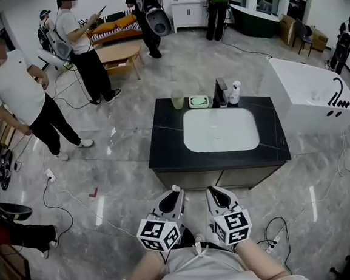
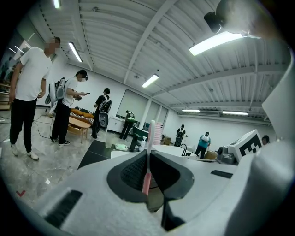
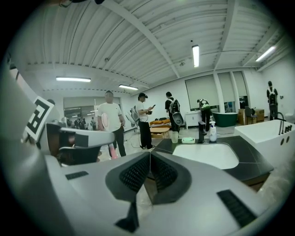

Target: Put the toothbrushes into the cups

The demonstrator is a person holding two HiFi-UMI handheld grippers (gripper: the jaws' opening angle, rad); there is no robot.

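Observation:
My left gripper [image 1: 174, 195] is shut on a pink and white toothbrush [image 2: 148, 159], which stands upright between the jaws with its bristle head on top. The same toothbrush [image 3: 105, 121] shows in the right gripper view at the left. My right gripper [image 1: 213, 191] is shut with nothing between its jaws. Both grippers hang side by side in front of the black counter [image 1: 167, 149], short of its near edge. A pale green translucent cup [image 1: 177, 99] stands at the counter's far edge, left of the sink, and the cup [image 3: 174, 136] shows ahead in the right gripper view.
A white sink basin [image 1: 220, 129] is set into the counter. Behind it stand a green soap dish [image 1: 198, 101], a black faucet [image 1: 221, 92] and a white pump bottle [image 1: 235, 92]. A white bathtub [image 1: 308, 91] stands at the right. Several people stand to the left and far back; cables lie on the floor.

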